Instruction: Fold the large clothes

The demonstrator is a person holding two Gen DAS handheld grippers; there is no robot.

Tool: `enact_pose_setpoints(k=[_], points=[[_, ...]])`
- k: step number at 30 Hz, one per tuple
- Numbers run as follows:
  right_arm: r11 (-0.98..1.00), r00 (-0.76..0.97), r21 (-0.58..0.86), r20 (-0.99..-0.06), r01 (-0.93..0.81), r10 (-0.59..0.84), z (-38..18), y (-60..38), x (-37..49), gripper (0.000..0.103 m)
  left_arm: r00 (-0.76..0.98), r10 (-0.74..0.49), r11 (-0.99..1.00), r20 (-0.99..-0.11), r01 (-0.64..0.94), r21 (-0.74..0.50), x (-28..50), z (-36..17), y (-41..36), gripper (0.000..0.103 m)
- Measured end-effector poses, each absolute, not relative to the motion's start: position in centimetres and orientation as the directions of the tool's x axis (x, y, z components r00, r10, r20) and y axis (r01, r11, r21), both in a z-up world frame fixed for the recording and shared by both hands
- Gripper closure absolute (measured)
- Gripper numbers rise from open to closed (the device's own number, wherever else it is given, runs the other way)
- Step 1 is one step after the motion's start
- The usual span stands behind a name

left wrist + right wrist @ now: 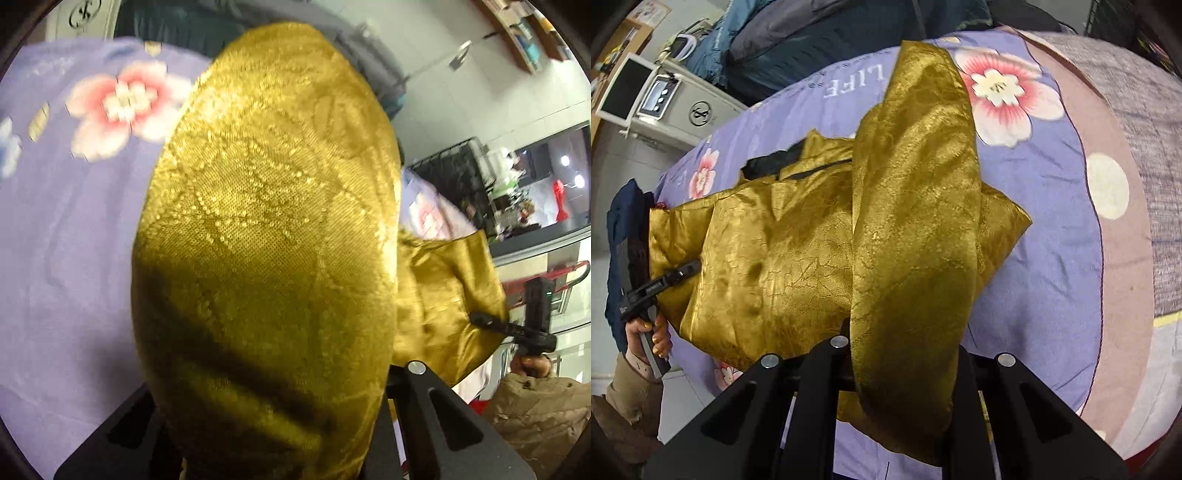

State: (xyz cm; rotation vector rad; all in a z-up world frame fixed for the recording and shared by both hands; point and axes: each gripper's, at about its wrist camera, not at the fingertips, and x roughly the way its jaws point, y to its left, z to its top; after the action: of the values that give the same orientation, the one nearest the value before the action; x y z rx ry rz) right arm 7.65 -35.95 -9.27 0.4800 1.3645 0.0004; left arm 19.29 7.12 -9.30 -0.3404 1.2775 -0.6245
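While the gold brocade garment (pixel 798 251) sprawls on the floral bedsheet (pixel 1034 229), we clamp our left gripper (pixel 683 271) and right gripper (pixel 905 354) on its cloth.

Shiny gold patterned garment (pixel 783 236) lies crumpled on the bed w/ one fold draped up toward camera.
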Motion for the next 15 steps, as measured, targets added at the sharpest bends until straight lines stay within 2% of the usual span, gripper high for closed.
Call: enact_pose_setpoints(k=[4, 8, 12, 15], points=[[0.912, 0.246, 0.371, -0.913, 0.175, 0.324, -5.5, -34.1, 9.3, 0.092, 0.266, -0.586, 0.804, -0.765, 0.312, -0.507, 17.9, -2.9, 9.4, 0.091], [0.92, 0.271, 0.389, -0.891, 0.041, 0.365, -0.3, -30.5, 12.3, 0.092, 0.368, -0.594, 0.804, -0.716, 0.304, -0.511, 16.7, 3.4, 13.9, 0.091], [0.917, 0.278, 0.363, -0.875, -0.163, 0.396, 7.2, -25.0, 17.0, 0.092, 0.523, -0.555, 0.829, -0.647, 0.282, -0.483, 14.8, 11.2, 21.5, 0.091], [0.881, 0.277, 0.337, -0.858, -0.331, 0.433, 13.4, -18.7, 21.9, 0.092, 0.651, -0.481, 0.863, -0.587, 0.232, -0.449, 12.4, 16.9, 27.7, 0.091]])
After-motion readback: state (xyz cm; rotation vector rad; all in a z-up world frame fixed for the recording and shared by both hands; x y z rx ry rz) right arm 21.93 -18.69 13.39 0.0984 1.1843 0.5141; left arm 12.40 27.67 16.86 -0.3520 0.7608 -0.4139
